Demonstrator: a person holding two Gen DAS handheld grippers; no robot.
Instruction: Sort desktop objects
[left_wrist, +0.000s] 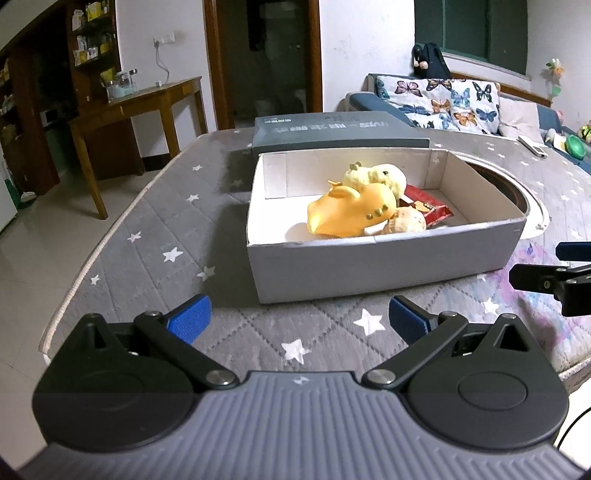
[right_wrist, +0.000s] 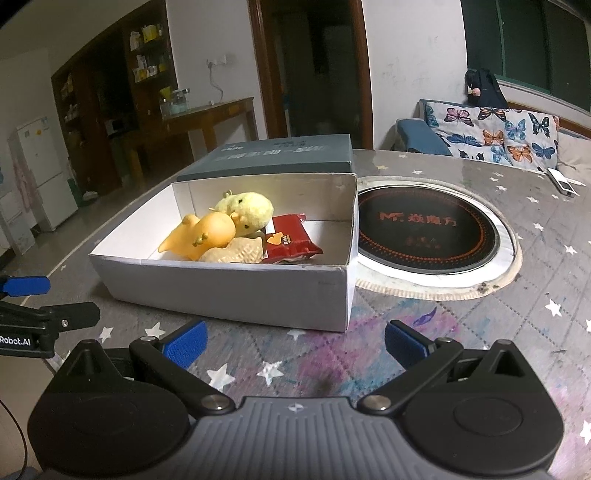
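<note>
An open white cardboard box sits on the grey star-patterned table cover. Inside it lie an orange rubber toy, a pale yellow plush chick, a beige shell-shaped piece and a red snack packet. My left gripper hovers just in front of the box, open and empty. To the box's near right, my right gripper is also open and empty. Each gripper shows at the edge of the other's view.
The box's dark grey lid lies behind the box. A round black induction hob is sunk into the table to the right of the box. A white remote lies at the far right. The table edge curves at left.
</note>
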